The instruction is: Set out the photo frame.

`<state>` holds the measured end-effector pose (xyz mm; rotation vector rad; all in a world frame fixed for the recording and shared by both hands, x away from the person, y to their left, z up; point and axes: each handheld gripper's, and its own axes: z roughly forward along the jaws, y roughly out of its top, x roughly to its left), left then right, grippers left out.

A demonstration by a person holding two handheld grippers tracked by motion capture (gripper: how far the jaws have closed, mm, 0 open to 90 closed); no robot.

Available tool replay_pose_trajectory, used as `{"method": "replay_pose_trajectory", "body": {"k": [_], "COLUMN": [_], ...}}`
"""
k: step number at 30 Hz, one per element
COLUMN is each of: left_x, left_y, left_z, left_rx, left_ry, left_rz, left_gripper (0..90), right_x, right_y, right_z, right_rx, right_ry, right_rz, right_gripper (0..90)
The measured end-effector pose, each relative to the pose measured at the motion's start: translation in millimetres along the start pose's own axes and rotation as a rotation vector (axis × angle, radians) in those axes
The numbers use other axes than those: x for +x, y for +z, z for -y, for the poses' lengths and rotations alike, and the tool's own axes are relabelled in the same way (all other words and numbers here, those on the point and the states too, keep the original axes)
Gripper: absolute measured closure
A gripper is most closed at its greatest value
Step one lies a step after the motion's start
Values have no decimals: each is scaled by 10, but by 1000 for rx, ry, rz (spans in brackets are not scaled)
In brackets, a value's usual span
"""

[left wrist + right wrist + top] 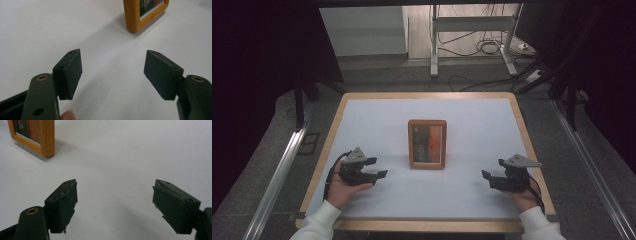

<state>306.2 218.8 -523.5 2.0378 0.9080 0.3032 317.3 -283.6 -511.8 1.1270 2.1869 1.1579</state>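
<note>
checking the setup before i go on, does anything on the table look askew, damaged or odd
Nothing stands out. The wooden picture frame sits square to the table edges near its middle, apart from both grippers. The left gripper and right gripper are open with nothing between their jaws.

High view: fixed overhead on the person's side, looks forward and down, takes in the whole white table with its wooden rim, plus floor and desk legs beyond.

Left gripper view: rides low over the table, close-up along its own jaws, facing inward; wooden picture frame sits at top right, cropped.

Right gripper view: same low, close setup, facing inward from the other side; picture frame at top left, cropped.

Shared by all three: the frame, seen mid-table from above, and the bare white surface near it.
</note>
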Motion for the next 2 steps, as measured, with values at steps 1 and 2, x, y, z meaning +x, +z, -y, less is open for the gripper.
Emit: {"method": "replay_pose_trajectory", "body": {"k": [1,2], "left_x": [1,1], "left_y": [1,2], "left_z": [-1,-1], "left_rx": [-1,0], "left_ry": [-1,0], "left_rz": [1,0], "left_gripper": [305,305], "right_x": [2,5], "right_y": [1,0], "right_z": [0,-1], "right_rx": [-1,-3], "right_ry": [2,3], "right_rz": [-1,-1], "right_gripper": [189,185]}}
